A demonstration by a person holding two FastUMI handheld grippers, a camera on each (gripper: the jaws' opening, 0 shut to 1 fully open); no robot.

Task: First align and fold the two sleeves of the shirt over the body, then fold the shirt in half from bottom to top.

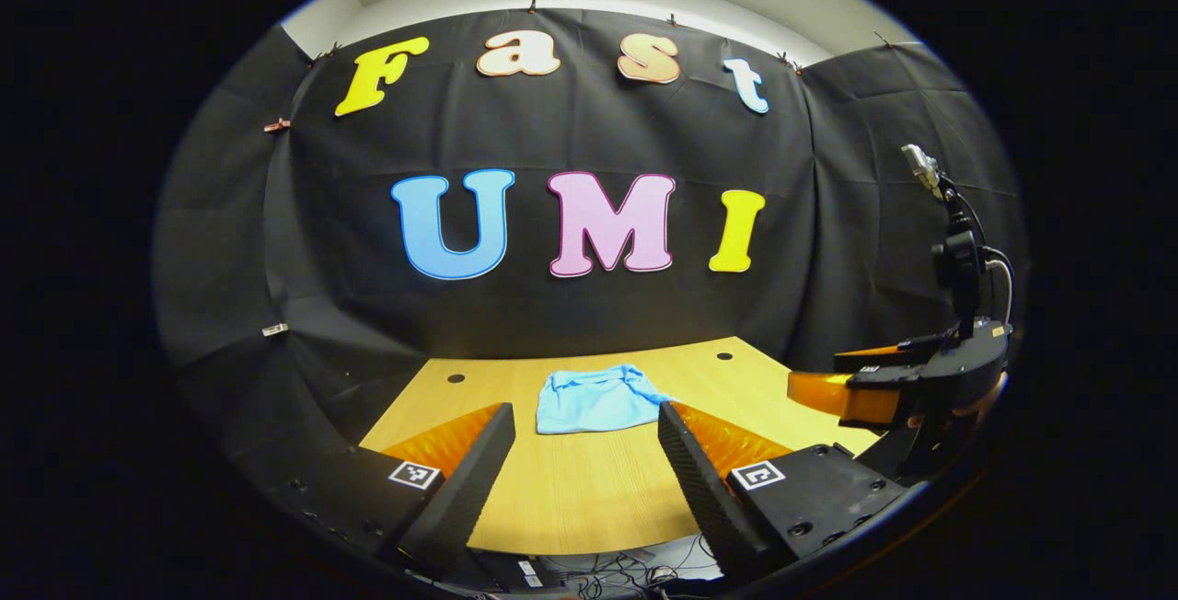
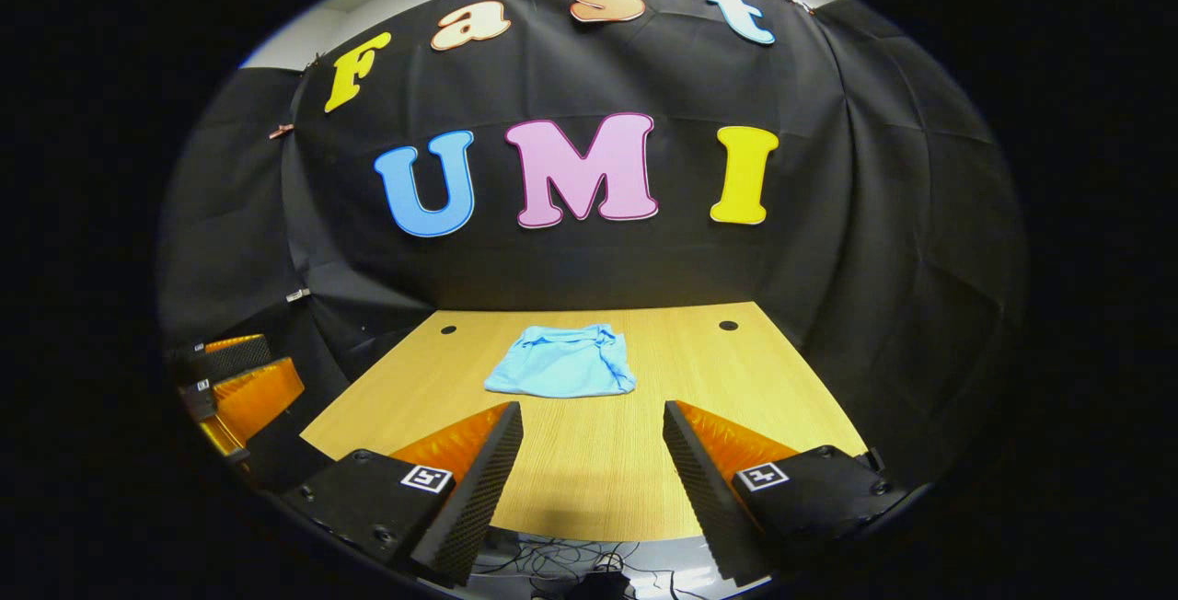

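The light wooden worktop (image 2: 589, 480) carries the light-blue cloth shirt (image 2: 563, 363), a compact folded bundle near its far middle; the folding looks finished. Left tongs (image 1: 586, 434) and right tongs (image 2: 592, 434) hover spread, well apart from it.

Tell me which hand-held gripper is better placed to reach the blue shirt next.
Probably the left hand-held gripper: the blue shirt lies ahead between its open fingers, near their tips. From the right hand-held gripper, also open, it lies farther ahead.
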